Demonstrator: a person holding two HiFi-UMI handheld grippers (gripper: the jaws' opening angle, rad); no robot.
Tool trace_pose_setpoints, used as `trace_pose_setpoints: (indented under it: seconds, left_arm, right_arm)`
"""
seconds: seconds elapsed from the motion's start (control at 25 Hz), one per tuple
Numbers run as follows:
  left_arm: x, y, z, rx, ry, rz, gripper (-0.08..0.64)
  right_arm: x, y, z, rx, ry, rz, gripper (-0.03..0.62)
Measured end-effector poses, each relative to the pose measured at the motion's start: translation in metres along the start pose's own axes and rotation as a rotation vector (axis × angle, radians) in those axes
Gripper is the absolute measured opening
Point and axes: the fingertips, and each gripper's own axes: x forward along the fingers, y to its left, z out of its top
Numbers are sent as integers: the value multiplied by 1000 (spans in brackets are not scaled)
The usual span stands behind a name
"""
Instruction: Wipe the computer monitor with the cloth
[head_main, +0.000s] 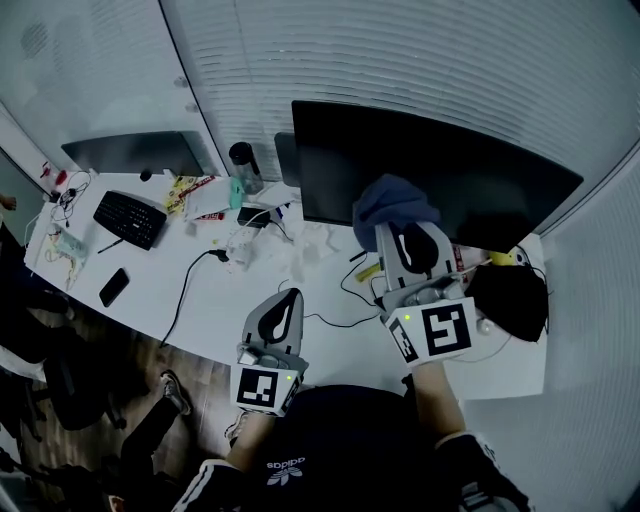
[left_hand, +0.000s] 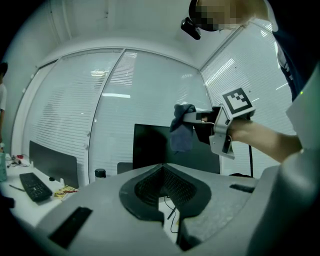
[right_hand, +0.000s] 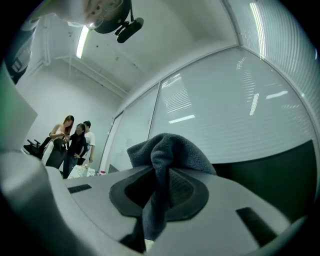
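Head view, cloth (head_main: 395, 203) near monitor (head_main: 480, 170) top edge

The cloth (right_hand: 167, 155) is soft grey-blue fabric with a fine nap, matt and bunched in folds. The monitor (head_main: 440, 175) has a smooth black screen with a dull sheen. The right gripper (right_hand: 160, 187) and left gripper (left_hand: 162, 172) have shells of grey plastic, matt and faintly grainy. Their pads (left_hand: 177, 189) are black and rubbery-looking, with a fine ribbed mesh texture. The marker cubes (head_main: 442, 332) are smooth, printed black on white. The desk (head_main: 235, 300) is smooth, white and faintly glossy. The floor (head_main: 100, 345) looks like dark wood boards. The wall (head_main: 420, 60) is frosted glass with fine horizontal lines
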Motion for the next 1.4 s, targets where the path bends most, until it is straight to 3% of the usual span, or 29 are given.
trace_pose_setpoints:
  seconds: [0.32, 0.48, 0.72, 1.08, 1.4]
  left_arm:
    - [-3, 22, 1, -6, -7, 14, 5]
    - [2, 28, 10, -7, -56, 2, 5]
    - [9, 40, 9, -15, -47, -12, 5]
    - [15, 45, 1, -39, -30, -33, 5]
    - [18, 49, 0, -44, -35, -21, 5]
  right_arm:
    - [75, 12, 26, -55, -70, 15, 46]
    - [116, 12, 24, -108, -58, -7, 46]
    - [166, 15, 9, -150, -17, -14, 46]
    - [204, 16, -23, -236, 44, -27, 46]
    - [206, 14, -27, -278, 38, -28, 46]
